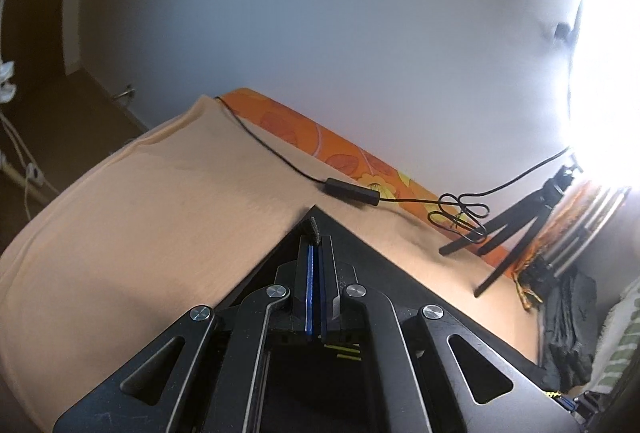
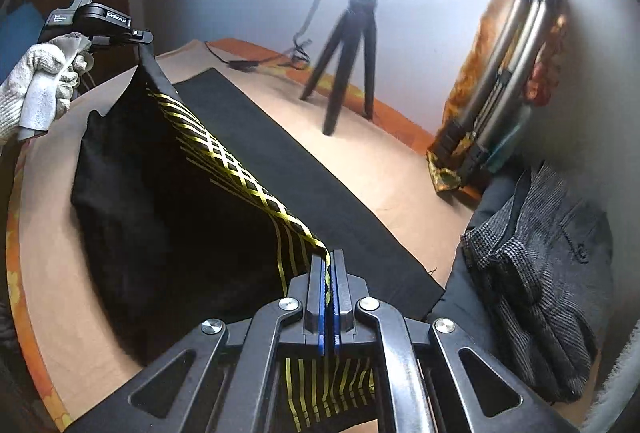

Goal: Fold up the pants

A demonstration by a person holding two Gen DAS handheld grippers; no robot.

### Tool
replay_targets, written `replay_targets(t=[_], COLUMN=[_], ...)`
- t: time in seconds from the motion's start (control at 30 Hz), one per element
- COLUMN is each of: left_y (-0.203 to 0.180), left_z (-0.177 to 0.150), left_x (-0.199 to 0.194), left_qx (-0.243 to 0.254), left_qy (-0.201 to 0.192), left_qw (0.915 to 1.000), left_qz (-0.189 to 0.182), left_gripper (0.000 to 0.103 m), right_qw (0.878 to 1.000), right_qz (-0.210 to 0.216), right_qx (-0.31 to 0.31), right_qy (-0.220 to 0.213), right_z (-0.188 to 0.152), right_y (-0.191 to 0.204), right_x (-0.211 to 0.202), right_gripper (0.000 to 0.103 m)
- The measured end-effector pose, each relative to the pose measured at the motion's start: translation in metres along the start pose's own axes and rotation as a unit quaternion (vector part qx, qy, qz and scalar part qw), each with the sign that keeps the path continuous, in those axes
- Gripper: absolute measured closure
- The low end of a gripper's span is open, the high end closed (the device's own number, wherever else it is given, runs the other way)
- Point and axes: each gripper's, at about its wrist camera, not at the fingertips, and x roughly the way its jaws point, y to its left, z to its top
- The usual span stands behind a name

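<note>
Holding the black pants (image 2: 168, 193) up by one edge betw both tongs: right tongs (image 2: 329, 265) clamped on the yellow-striped hem, left tongs (image 1: 316, 245) pinched on the far corner. Rest of the pants lies on the tan sheet (image 2: 400, 173), near side of the tripod (image 2: 352, 45). Cloth looks light, limp, sags betw grips; I'd keep hold at corners, taut
</note>
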Motion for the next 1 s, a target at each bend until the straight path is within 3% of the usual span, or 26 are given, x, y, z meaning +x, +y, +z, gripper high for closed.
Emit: replay_targets(t=[0.33,0.73,0.8,0.87,1.0], left_y=[-0.025,-0.030,-0.029,-0.031,-0.035], left_z=[0.012,0.013,0.013,0.015,0.018], left_x=[0.060,0.097,0.100,0.101,0.093], left_qx=[0.029,0.039,0.037,0.036,0.040], left_qy=[0.022,0.038,0.040,0.042,0.027], left_qw=[0.9987,0.9951,0.9949,0.9943,0.9936], left_qz=[0.036,0.082,0.085,0.091,0.102], left_gripper=[0.102,0.102,0.102,0.095,0.078], right_qw=[0.999,0.998,0.998,0.998,0.998], right_qz=[0.019,0.009,-0.005,-0.027,-0.018], right_qx=[0.021,0.000,0.005,0.015,0.064], right_qy=[0.042,0.067,0.062,0.055,0.012], right_z=[0.012,0.021,0.025,0.029,0.033], right_y=[-0.040,-0.045,-0.049,-0.055,-0.075], right_x=[0.052,0.094,0.095,0.093,0.066], right_gripper=[0.103,0.103,0.094,0.067,0.062])
